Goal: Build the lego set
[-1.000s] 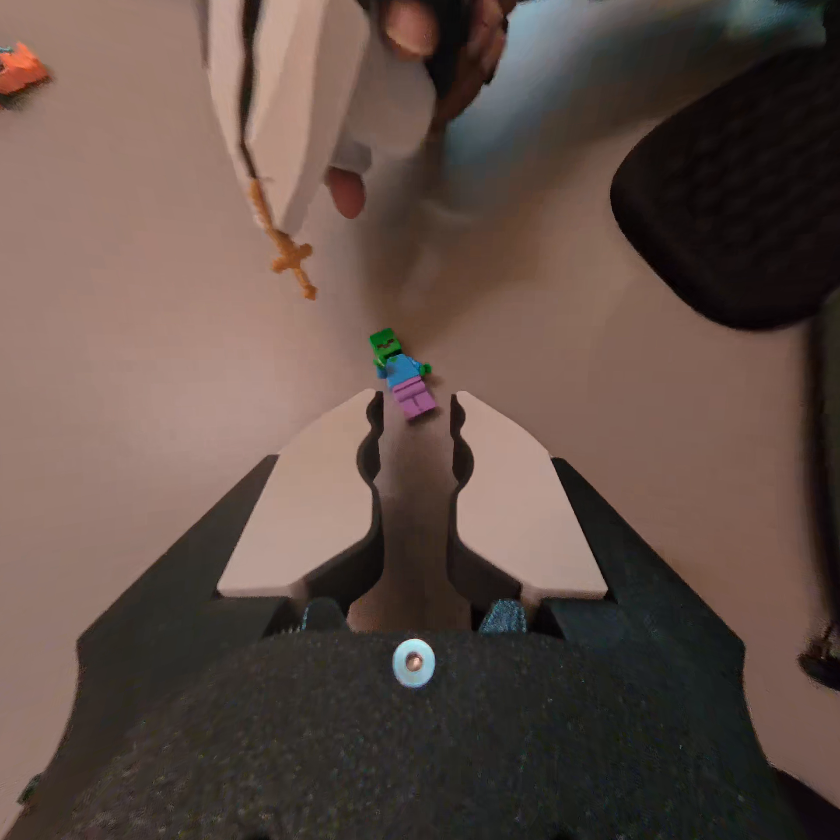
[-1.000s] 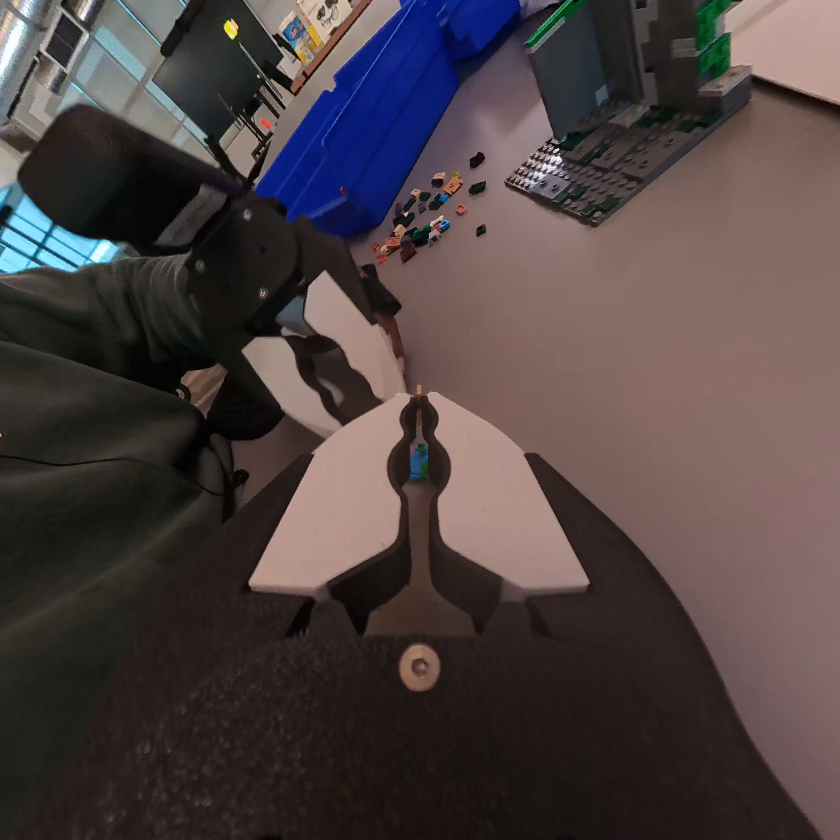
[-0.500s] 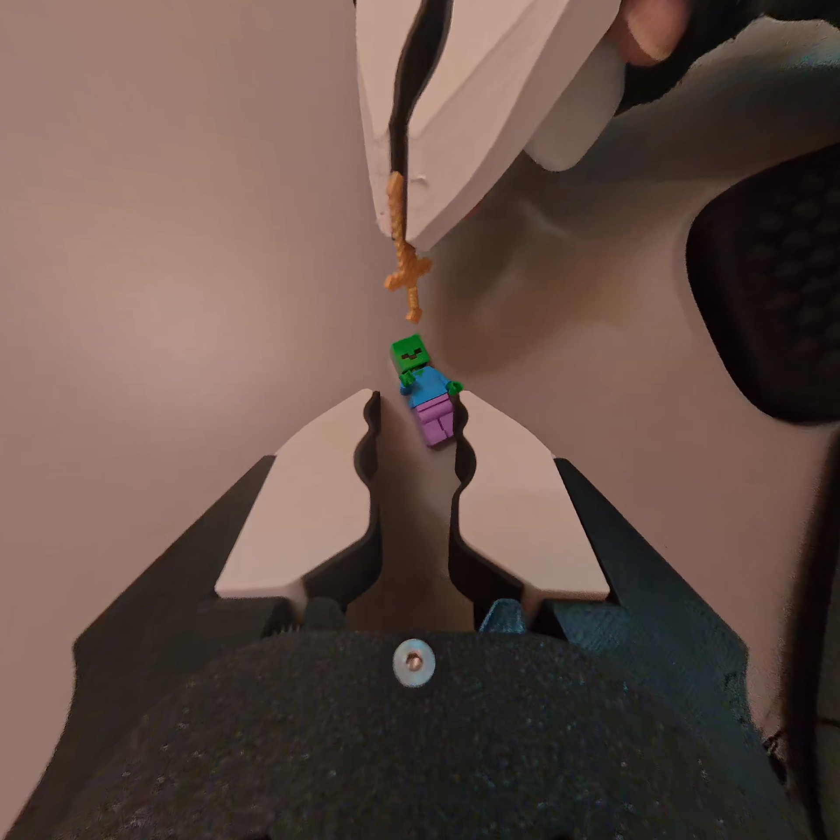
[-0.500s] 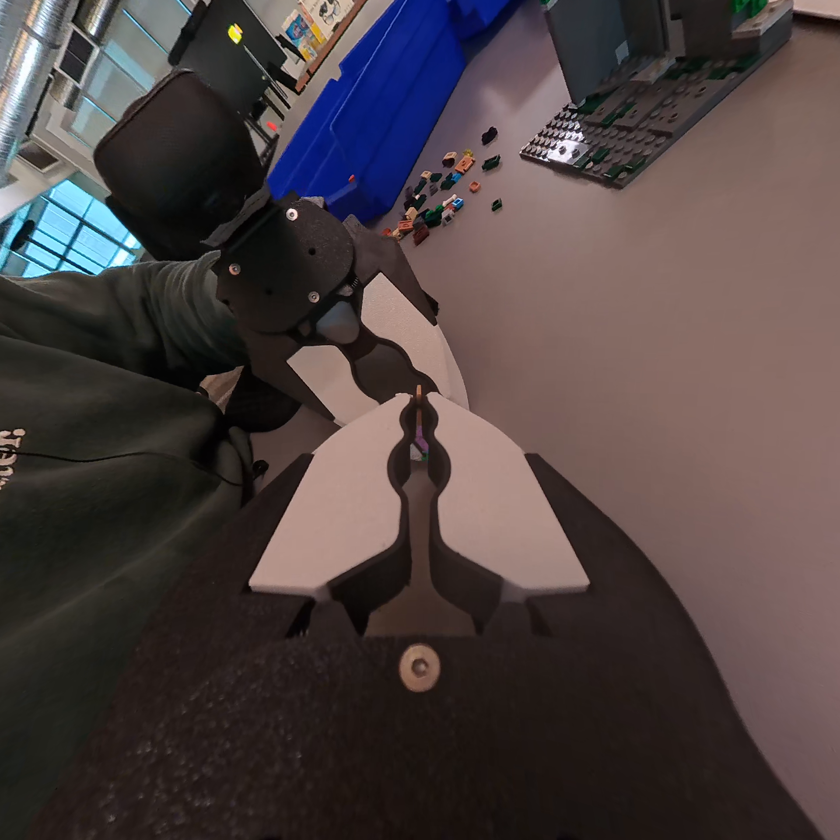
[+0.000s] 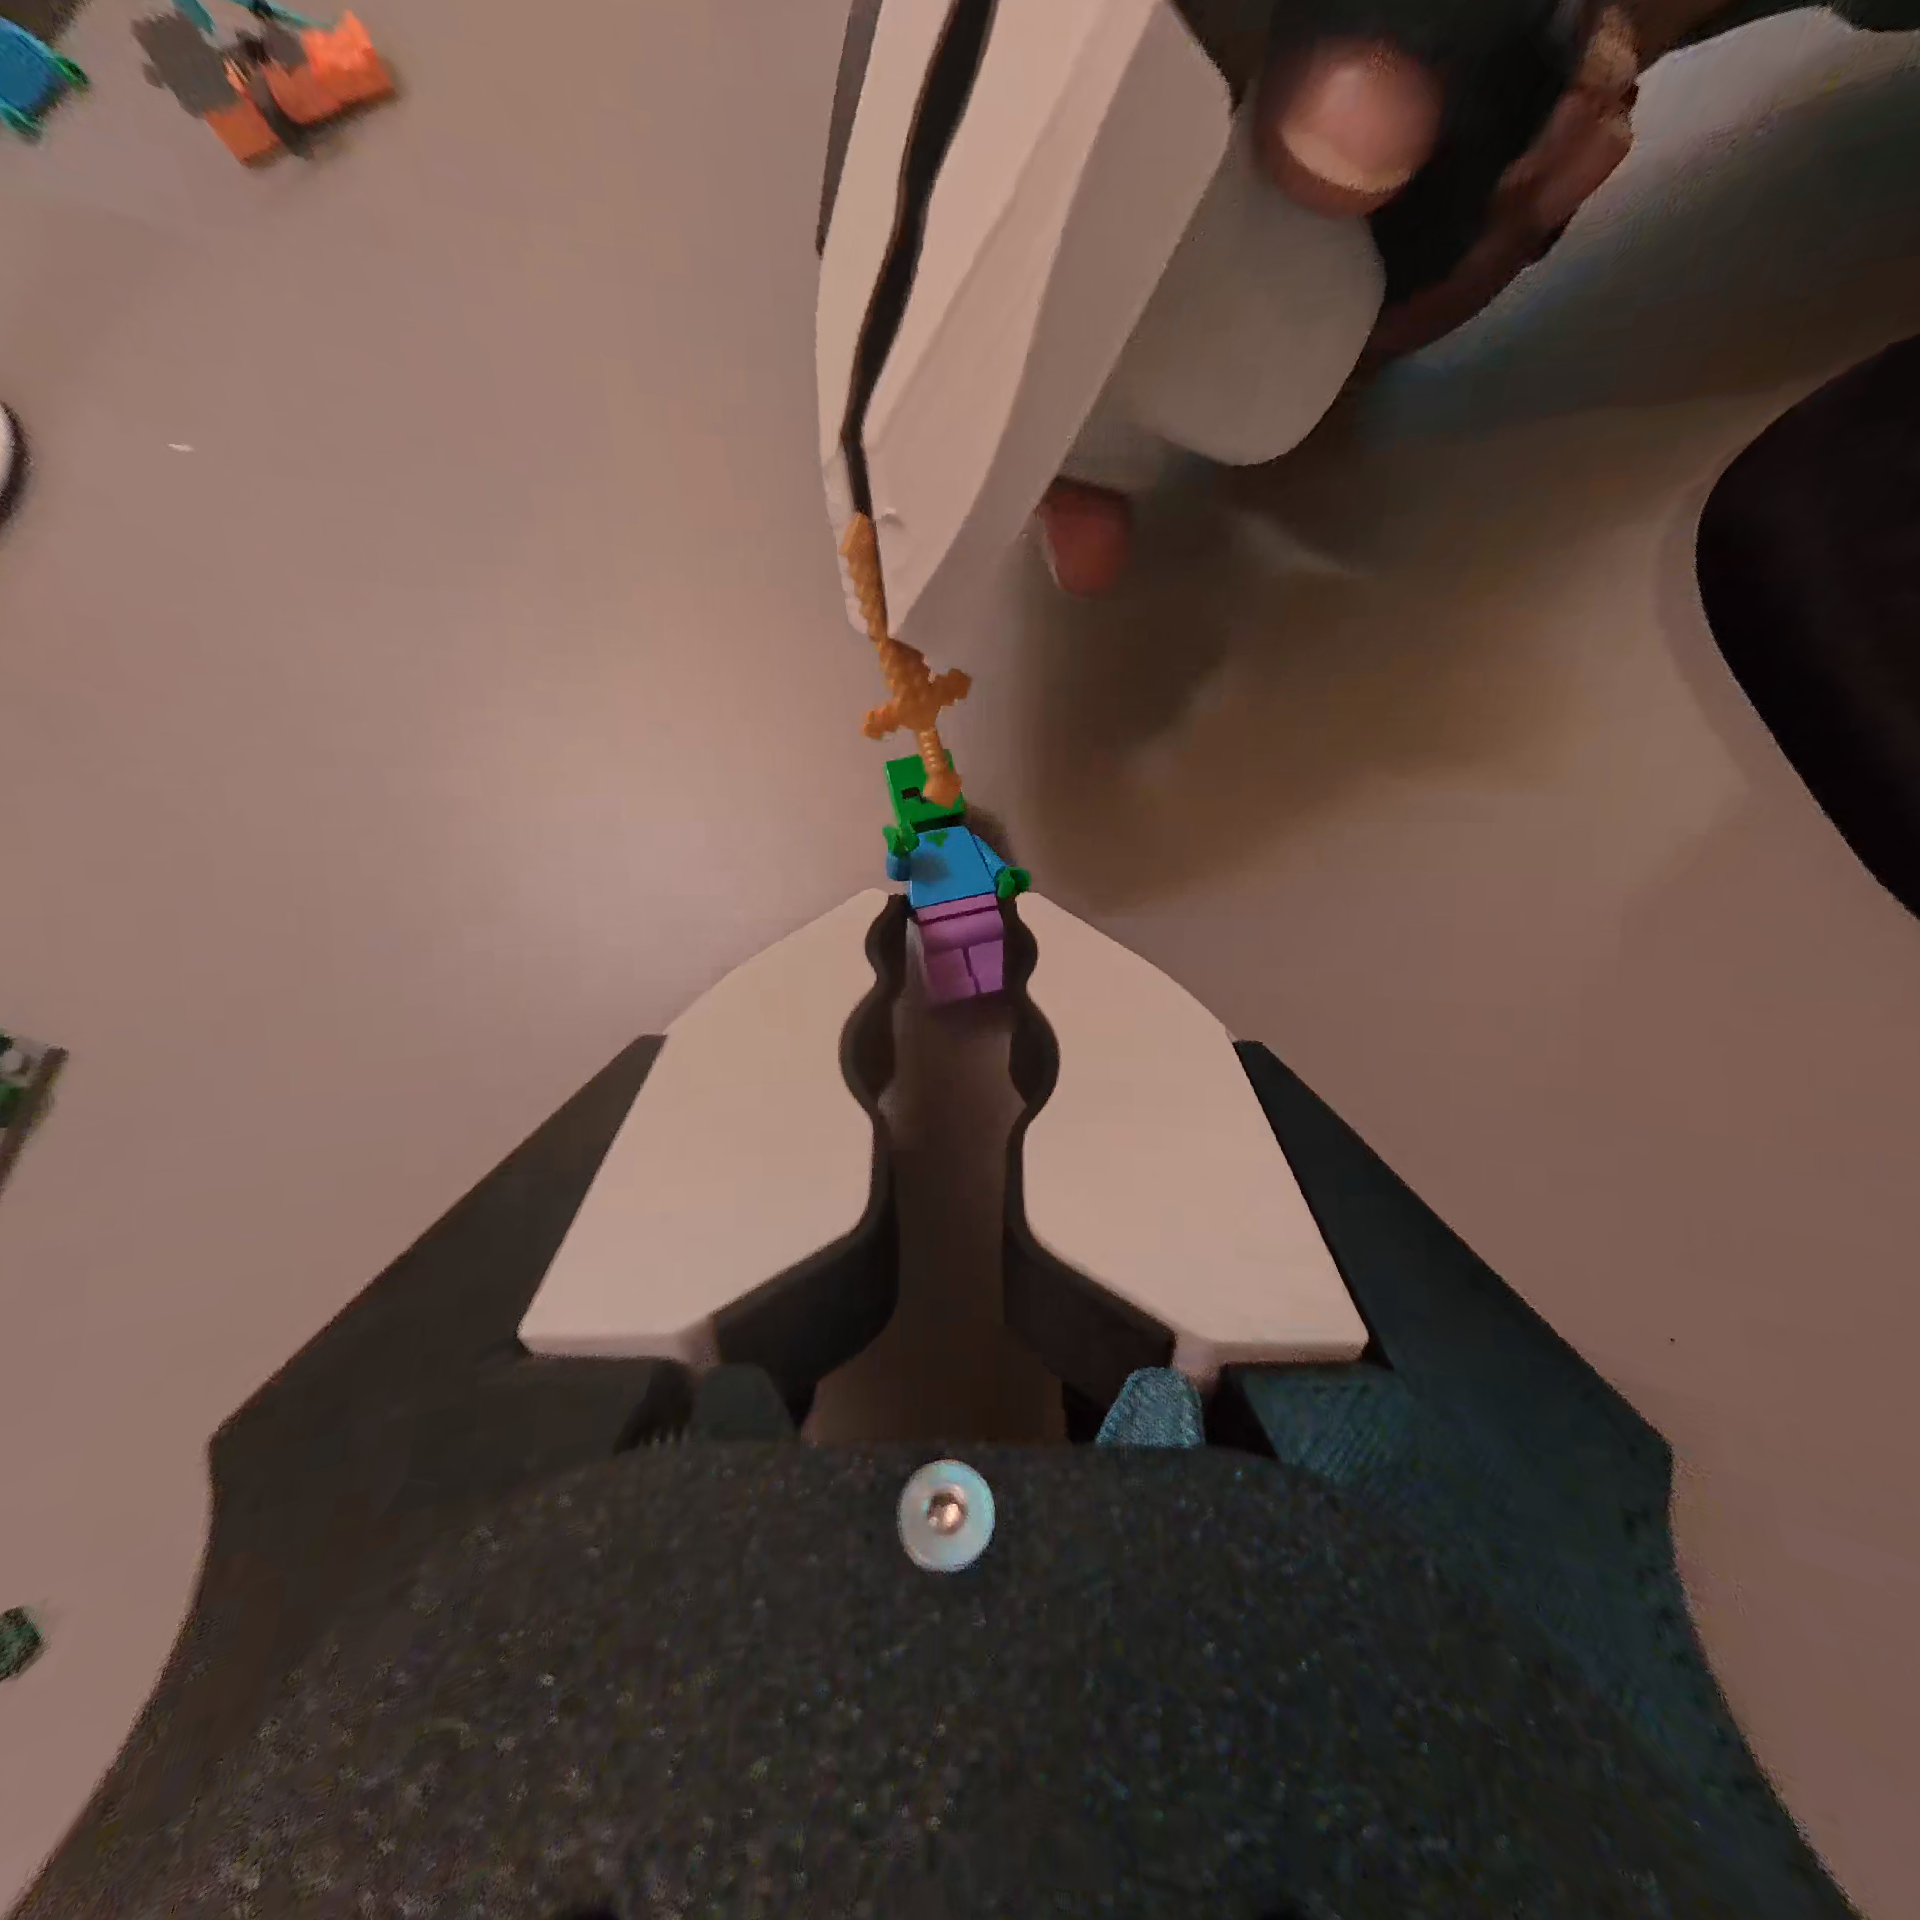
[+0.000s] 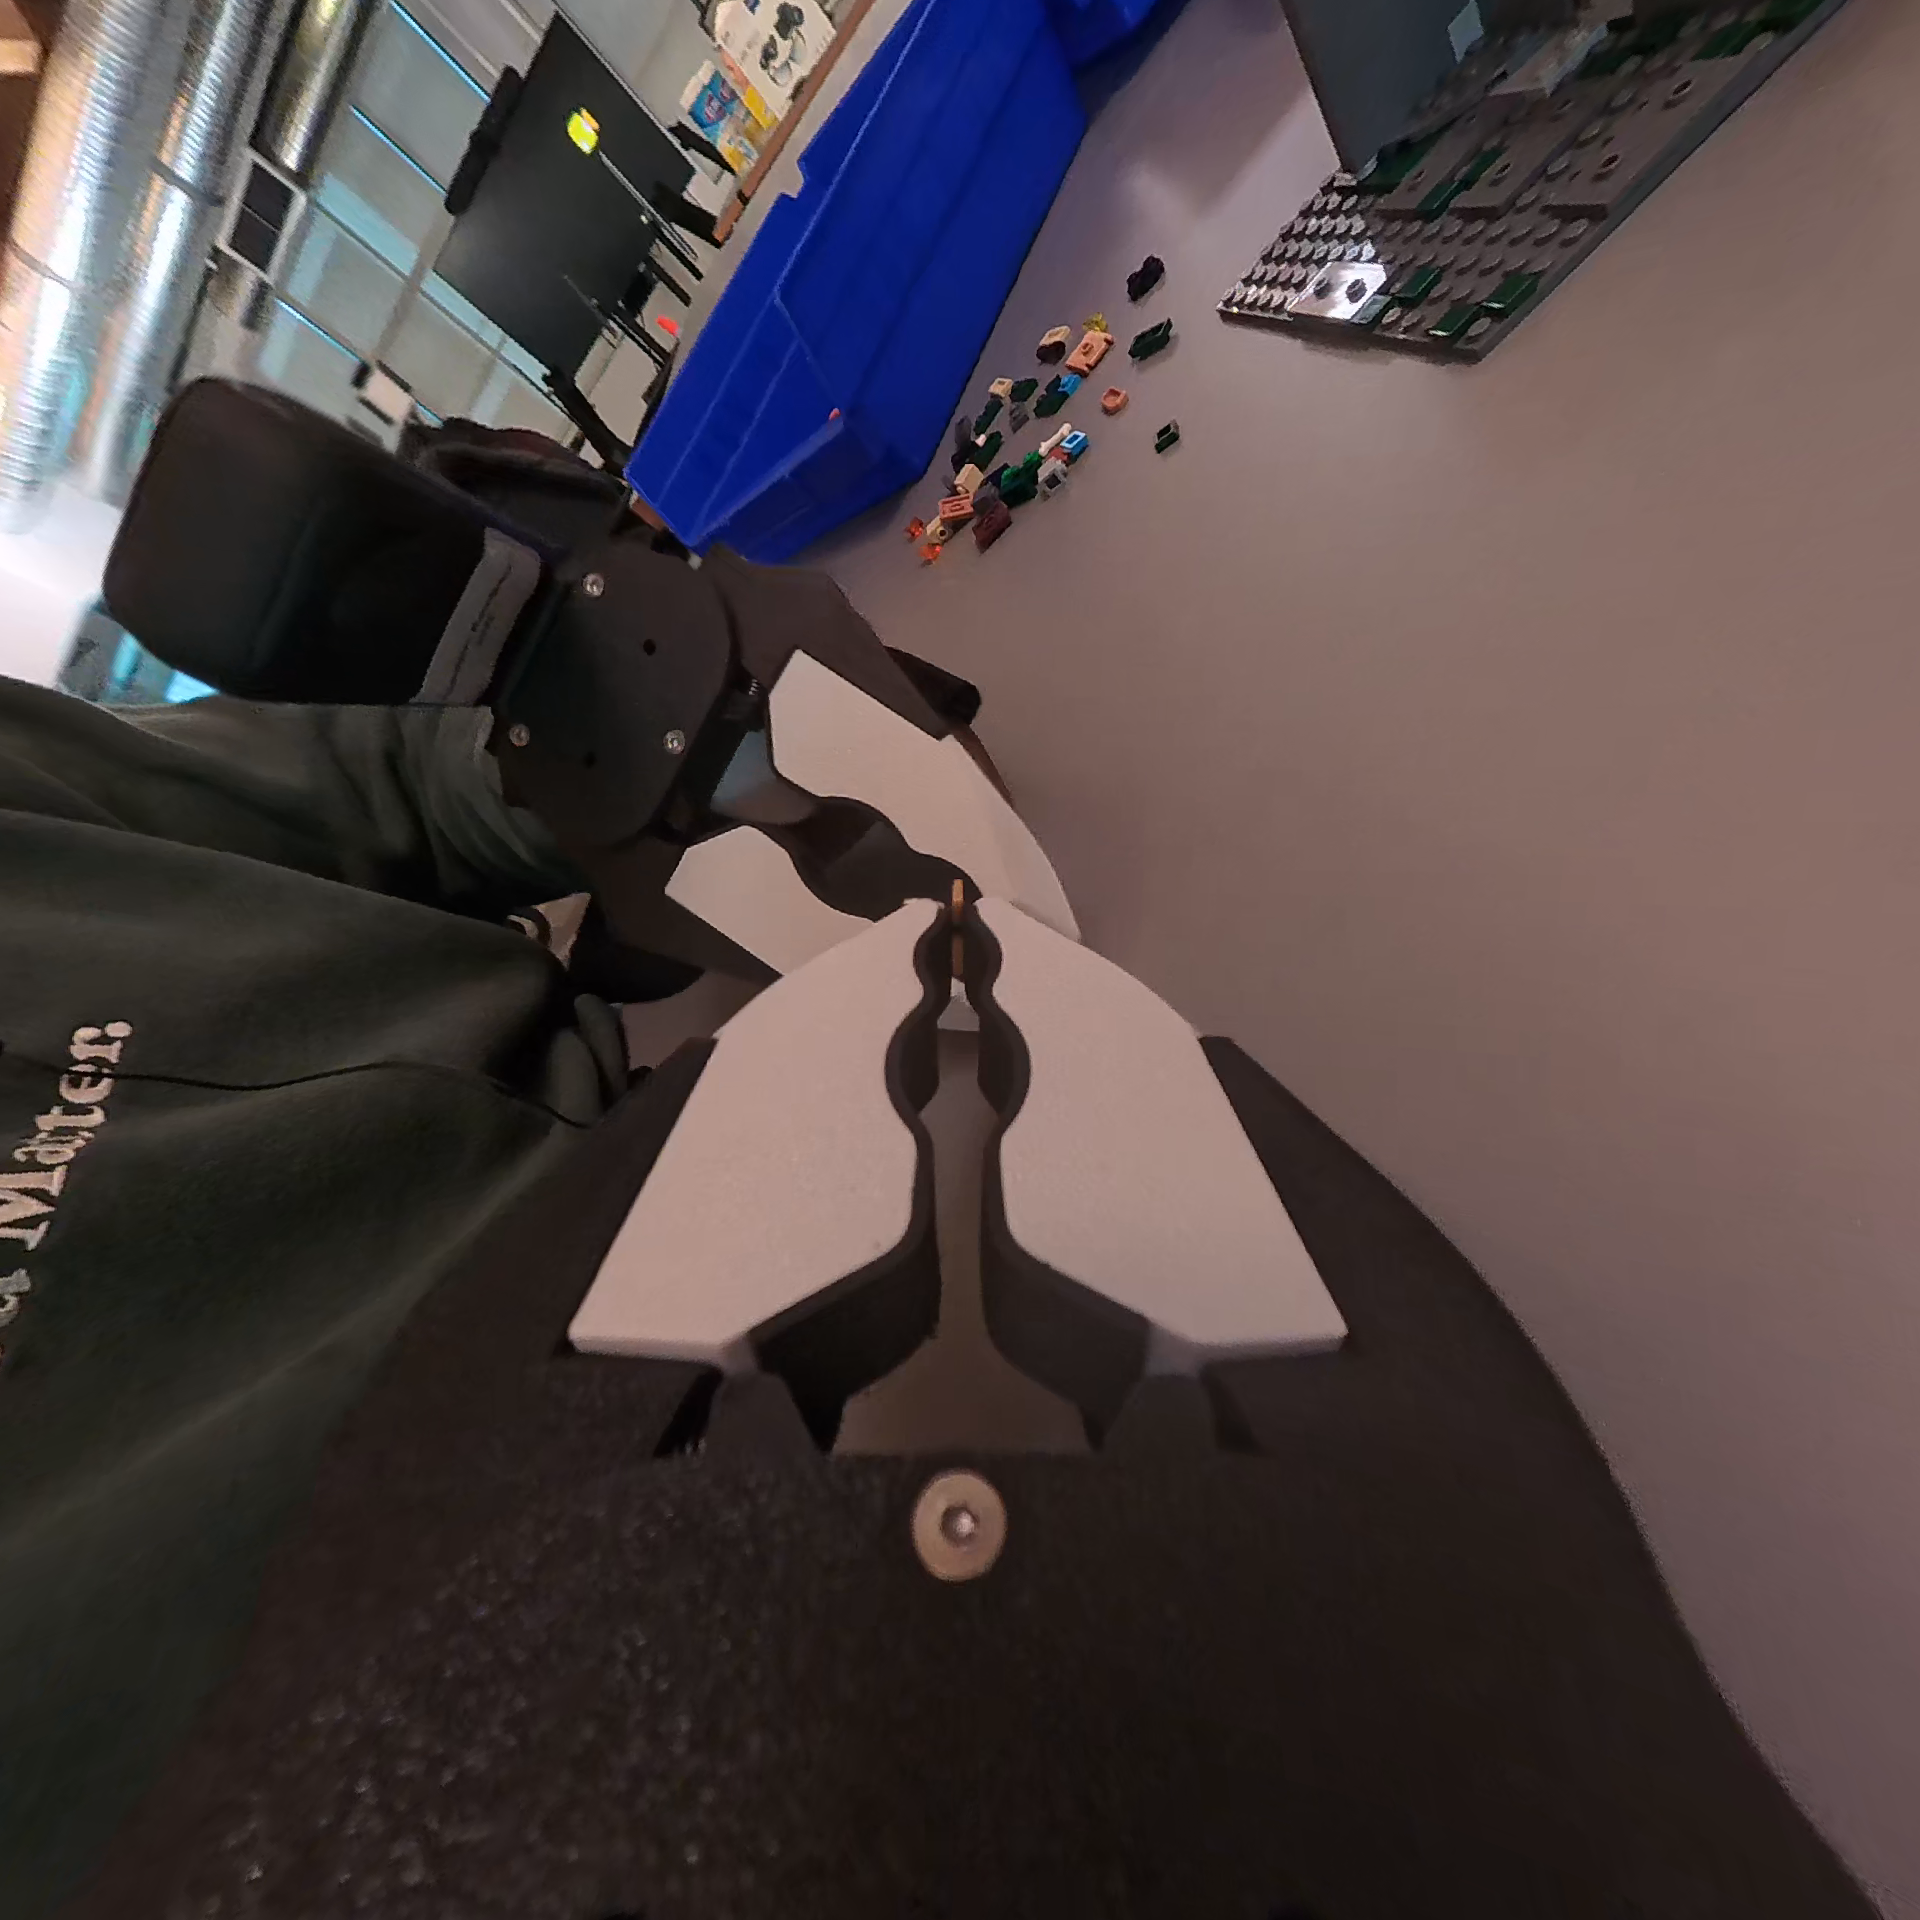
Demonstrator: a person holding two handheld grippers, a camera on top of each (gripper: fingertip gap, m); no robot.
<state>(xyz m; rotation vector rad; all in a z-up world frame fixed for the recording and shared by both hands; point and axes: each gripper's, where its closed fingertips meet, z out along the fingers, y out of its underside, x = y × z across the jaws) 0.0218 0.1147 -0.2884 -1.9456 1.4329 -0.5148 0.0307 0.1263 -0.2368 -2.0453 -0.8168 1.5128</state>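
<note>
Tools:
- right tool (image 5: pixel 858 520): pressed together on the blade of a gold sword (image 5: pixel 914 696), whose hilt and grip hang free below the tips; a person's fingers show behind it.
- left tool (image 5: pixel 951 912): jaws a little apart, with the purple legs of the minifigure (image 5: pixel 951 883) between the tips. Whether they actually pinch the legs I cannot tell.

Task's thing: the minifigure, with green head, blue torso and purple legs, points head-first away from the left tool. It sits over bare desk (image 5: pixel 416 623), well apart from the other parts.

Change: half a second ago the sword hung clear above the green head and the legs leaned on one jaw. Now the legs sit centred between narrower jaws, and the grip end overlaps the head.

Meaning: I judge this to be the step of fitting the sword into a green hand. The grip must slide sideways off the head to reach one.

Farther out: loose bricks (image 6: pixel 1023 457) lie scattered by blue bins (image 6: pixel 883 312) towards the desk's far side, with a grey studded build (image 6: pixel 1455 239) beside them. An orange piece (image 5: pixel 301 94) lies apart from these.

Writing: pale stitched lettering runs along the person's dark green sleeve (image 6: pixel 156 1195); no brand is readable on the tools.
</note>
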